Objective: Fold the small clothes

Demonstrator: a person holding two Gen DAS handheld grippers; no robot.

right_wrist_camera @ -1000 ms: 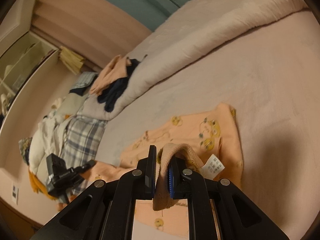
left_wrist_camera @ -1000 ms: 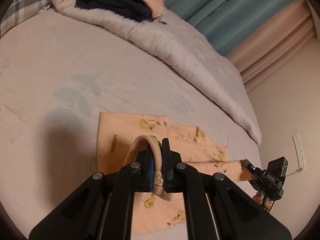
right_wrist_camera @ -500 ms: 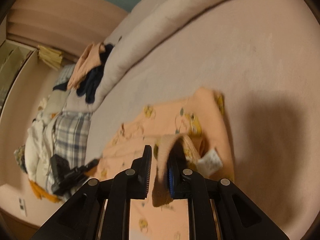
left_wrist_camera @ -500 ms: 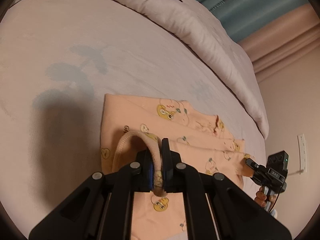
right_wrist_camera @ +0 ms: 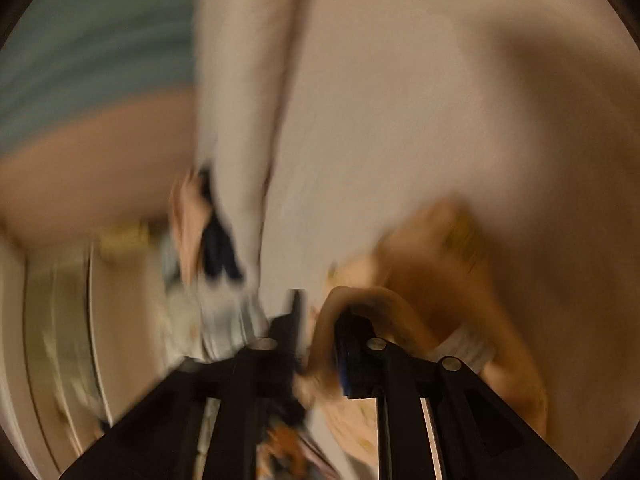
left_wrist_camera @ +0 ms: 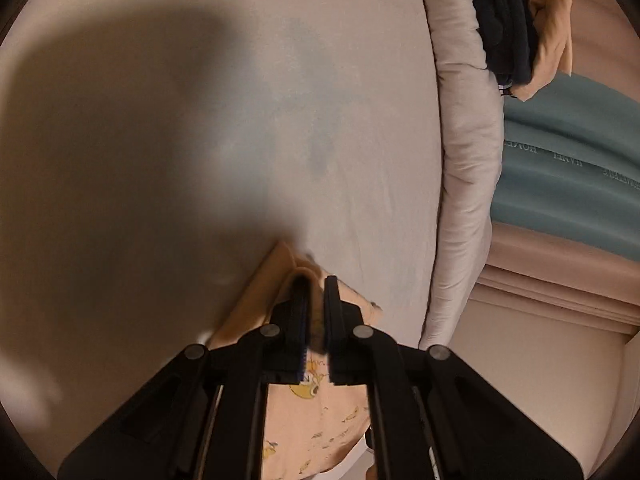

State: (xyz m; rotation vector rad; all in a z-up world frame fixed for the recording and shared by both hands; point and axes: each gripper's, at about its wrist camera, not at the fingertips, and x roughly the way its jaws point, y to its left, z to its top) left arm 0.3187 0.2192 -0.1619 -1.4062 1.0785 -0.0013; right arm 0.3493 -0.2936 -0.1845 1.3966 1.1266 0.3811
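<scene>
The left tool (left_wrist_camera: 316,312) is pinching a fold of the peach cartoon-print garment (left_wrist_camera: 320,420), its jaws all but together on the cloth. The right tool (right_wrist_camera: 320,320) is opening; the ribbed edge of the same garment (right_wrist_camera: 432,280) is still lying between its jaws, draped over the right-hand one, and the pads are no longer squeezing it, as far as the heavy blur in that view allows. The garment is lying on the bed (left_wrist_camera: 200,140), low in both views.

The risks, as I judge them: one side is letting go while the other is holding, so the fold may be settling crooked; the ribbed edge could catch on the opening jaw and be dragged back as that tool pulls away, undoing the fold.

Counting: two tools, one peach garment on the sheet, one rolled quilt (left_wrist_camera: 464,160) along the bed's far side, and one pile of dark and peach clothes (left_wrist_camera: 516,20) on it.
</scene>
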